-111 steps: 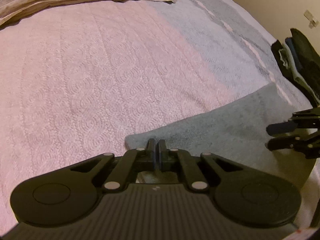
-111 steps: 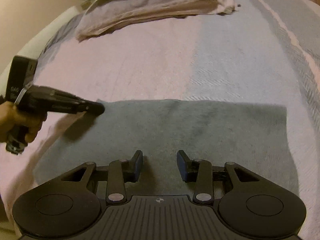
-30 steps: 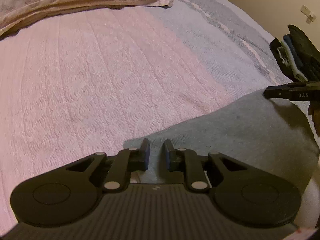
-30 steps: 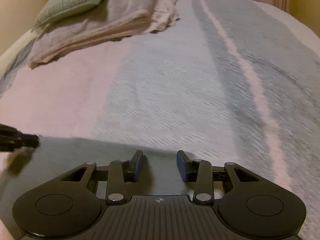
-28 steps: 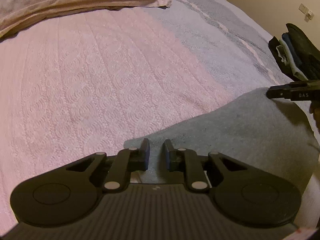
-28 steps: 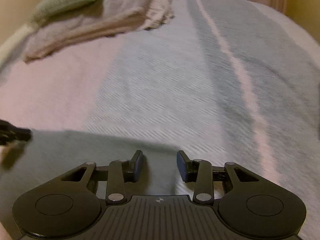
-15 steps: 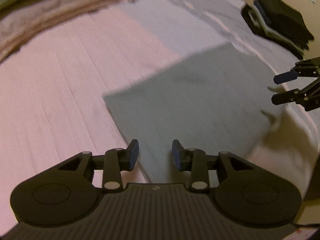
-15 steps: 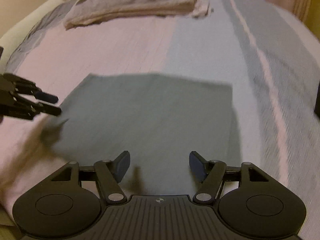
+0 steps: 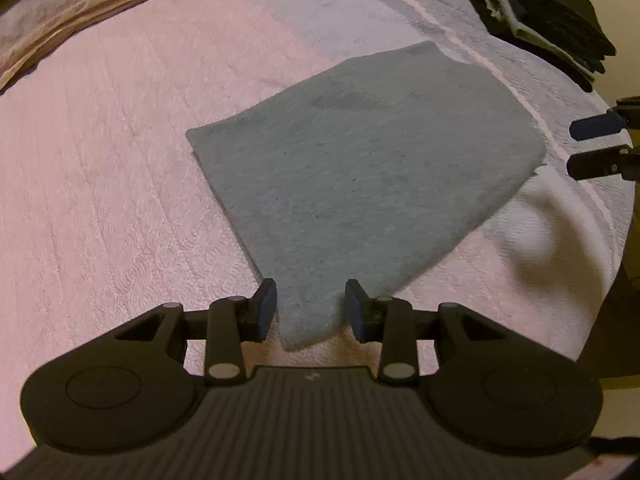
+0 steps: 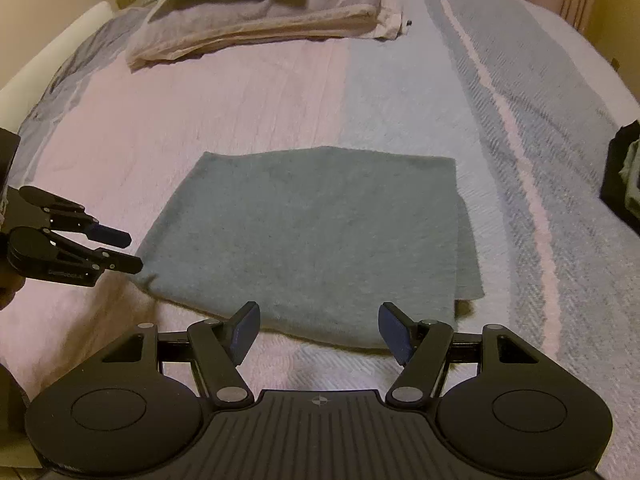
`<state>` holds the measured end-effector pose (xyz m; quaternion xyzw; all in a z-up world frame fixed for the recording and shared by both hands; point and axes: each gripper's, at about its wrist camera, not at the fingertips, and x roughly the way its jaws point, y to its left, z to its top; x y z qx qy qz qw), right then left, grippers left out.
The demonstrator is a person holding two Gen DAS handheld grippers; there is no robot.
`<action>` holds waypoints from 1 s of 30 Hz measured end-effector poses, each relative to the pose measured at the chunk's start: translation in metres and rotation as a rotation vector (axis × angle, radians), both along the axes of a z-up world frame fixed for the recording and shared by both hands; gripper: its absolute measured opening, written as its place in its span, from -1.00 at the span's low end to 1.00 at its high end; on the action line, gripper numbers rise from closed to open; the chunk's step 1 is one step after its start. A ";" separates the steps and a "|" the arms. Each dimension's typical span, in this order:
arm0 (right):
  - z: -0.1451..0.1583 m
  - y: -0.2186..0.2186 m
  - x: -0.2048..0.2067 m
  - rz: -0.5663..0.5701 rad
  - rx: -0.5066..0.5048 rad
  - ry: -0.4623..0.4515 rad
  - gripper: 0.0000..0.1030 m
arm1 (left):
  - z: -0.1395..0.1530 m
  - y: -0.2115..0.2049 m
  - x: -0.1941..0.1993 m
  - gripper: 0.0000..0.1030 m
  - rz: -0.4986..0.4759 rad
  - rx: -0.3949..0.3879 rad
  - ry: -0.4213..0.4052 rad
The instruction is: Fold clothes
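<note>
Evidently, the grey garment (image 10: pixel 316 236) is being left folded flat on the bed cover (image 10: pixel 248 92), nothing is being gripped by the spread left gripper (image 9: pixel 311 306) or right gripper (image 10: pixel 319 330), and perhaps stacking with the folded pile (image 9: pixel 548 16) is being awaited.

open bedspread (image 10: pixel 256 92) all round the grey cloth (image 10: pixel 312 236), free to pass on every side. folded stack (image 9: pixel 548 12) at the far right edge, well apart from the cloth. bedding pile (image 10: pixel 260 16) across the head end, well apart too. left gripper (image 10: pixel 128 250) just beside the cloth's left corner.
</note>
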<state>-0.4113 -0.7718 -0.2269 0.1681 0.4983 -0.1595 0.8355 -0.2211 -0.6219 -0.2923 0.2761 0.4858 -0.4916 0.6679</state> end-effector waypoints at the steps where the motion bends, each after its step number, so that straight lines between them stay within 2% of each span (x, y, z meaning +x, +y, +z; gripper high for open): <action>1: 0.000 0.002 0.000 -0.001 -0.006 0.002 0.22 | 0.001 0.001 -0.001 -0.36 -0.005 -0.002 -0.003; 5: -0.006 0.007 -0.005 0.026 -0.025 0.038 0.23 | 0.004 0.003 -0.004 -0.28 -0.024 0.001 -0.021; 8: -0.015 0.016 -0.007 0.130 -0.112 0.098 0.23 | 0.008 0.006 -0.017 -0.01 -0.083 0.002 -0.096; 10: -0.025 0.023 -0.008 0.228 -0.190 0.133 0.23 | 0.009 0.010 -0.034 0.11 -0.157 -0.018 -0.181; 12: -0.037 0.028 -0.011 0.331 -0.254 0.154 0.23 | 0.006 0.012 -0.053 0.32 -0.228 -0.035 -0.280; 15: -0.057 0.034 -0.012 0.451 -0.317 0.129 0.23 | -0.009 0.014 -0.084 0.51 -0.339 -0.066 -0.435; 17: -0.073 0.042 -0.010 0.552 -0.394 0.120 0.23 | -0.025 0.010 -0.101 0.51 -0.397 -0.065 -0.495; 21: -0.112 0.056 -0.003 0.739 -0.528 0.077 0.23 | -0.060 0.000 -0.123 0.50 -0.508 -0.001 -0.617; 25: -0.147 0.055 0.001 0.856 -0.635 0.054 0.23 | -0.080 -0.008 -0.123 0.51 -0.549 0.020 -0.710; 27: -0.160 0.049 -0.006 0.905 -0.723 0.055 0.23 | -0.083 -0.011 -0.120 0.51 -0.561 0.024 -0.733; 30: -0.171 0.026 -0.020 0.917 -0.838 0.097 0.23 | -0.082 -0.012 -0.117 0.51 -0.581 0.033 -0.775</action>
